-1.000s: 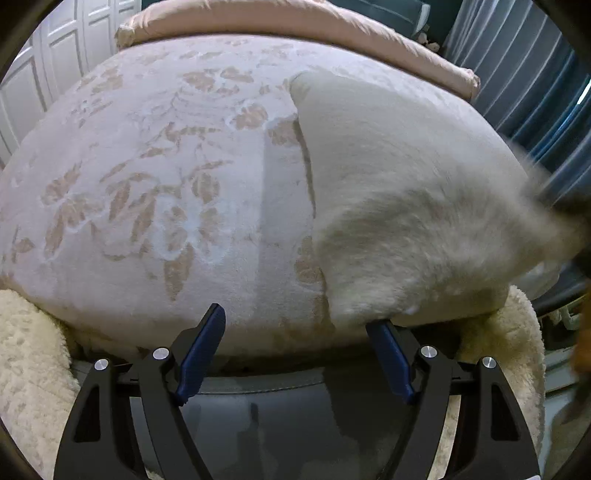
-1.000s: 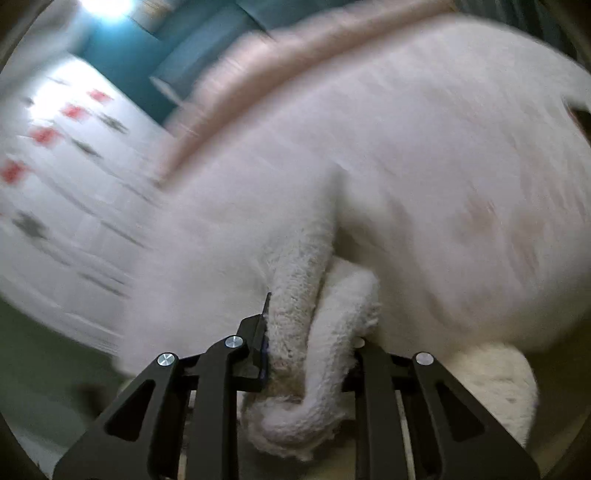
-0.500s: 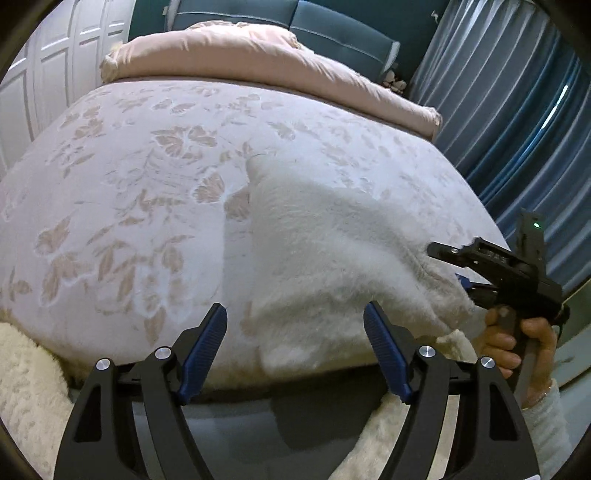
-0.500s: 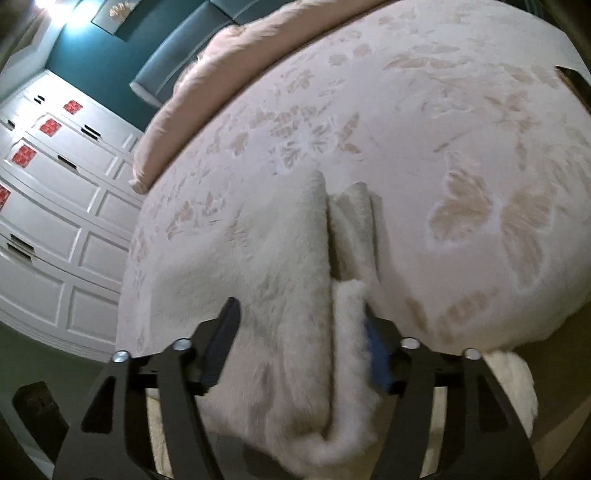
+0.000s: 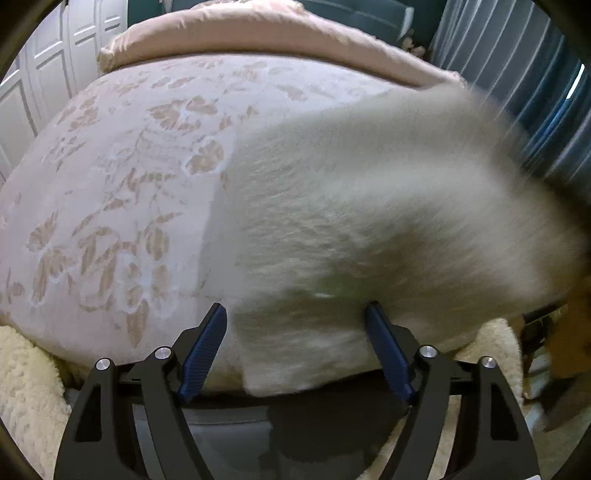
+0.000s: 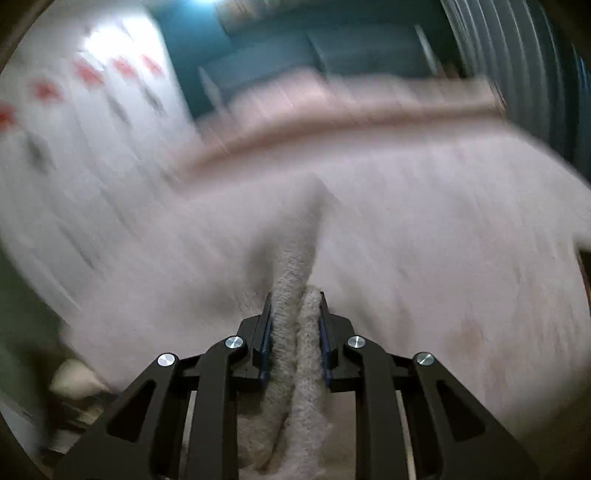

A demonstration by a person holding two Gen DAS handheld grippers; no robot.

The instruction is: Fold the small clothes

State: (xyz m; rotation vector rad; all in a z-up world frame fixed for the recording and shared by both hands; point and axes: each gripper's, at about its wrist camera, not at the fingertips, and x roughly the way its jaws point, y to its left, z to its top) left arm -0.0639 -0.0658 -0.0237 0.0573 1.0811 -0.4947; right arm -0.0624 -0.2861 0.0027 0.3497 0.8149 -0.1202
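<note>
Your right gripper [image 6: 295,332], jaws spread 0.5 s ago, now pinches two layers of the fleece garment [image 5: 369,221]. The garment lies on the bed [image 5: 129,184], blurred. Your left gripper [image 5: 297,354] jaws remain spread at its near edge.

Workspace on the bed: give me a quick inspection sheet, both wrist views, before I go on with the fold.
Surface: pink floral-patterned bedspread, with a plain pink rolled duvet along its far edge.
Job's things: white fluffy fleece garment lying on the bedspread, motion-blurred at its right side.
Clutter: cream shaggy rug below the bed edge.
Grippers: left tool open, empty, at the garment's near hem; right tool shut on a bunched fold of the garment.
Cables: nothing seen.
Surroundings: white panelled wardrobe doors, blue-grey pleated curtains.
</note>
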